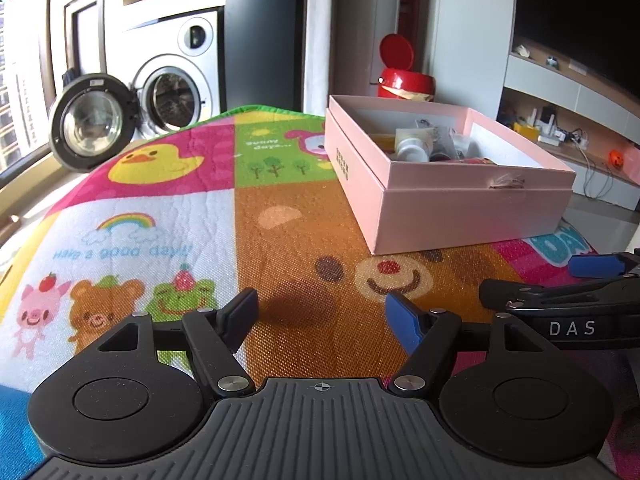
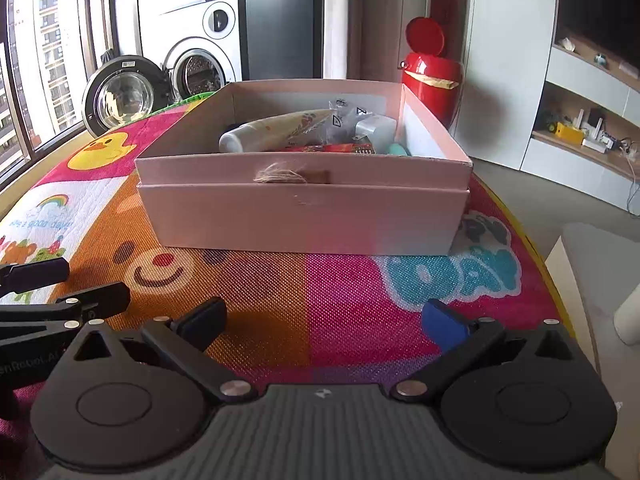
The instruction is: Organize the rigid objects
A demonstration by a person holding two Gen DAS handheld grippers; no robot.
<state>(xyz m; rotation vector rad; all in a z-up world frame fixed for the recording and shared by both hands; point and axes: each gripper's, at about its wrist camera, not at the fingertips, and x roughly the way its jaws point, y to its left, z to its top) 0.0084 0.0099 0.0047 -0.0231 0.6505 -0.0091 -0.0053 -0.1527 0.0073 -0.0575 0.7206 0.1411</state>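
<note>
Both grippers sit low over the near edge of the cartoon play mat [image 2: 280, 280], left gripper [image 1: 322, 316] and right gripper [image 2: 324, 320] each with jaws spread wide and nothing between them. The pink box [image 2: 304, 216] sits further back toward the mat's far right corner, well clear of both. Inside it: a cream tube [image 2: 276, 128] and other small bits.

Both views are taken low over the play mat [image 1: 304, 216], angled downward along open fingers. The pink box [image 2: 304, 216] is faced squarely and closely from the right wrist, obliquely from the left [image 1: 460, 208]; box, mat and washing machine [image 2: 200, 64] are shared
</note>
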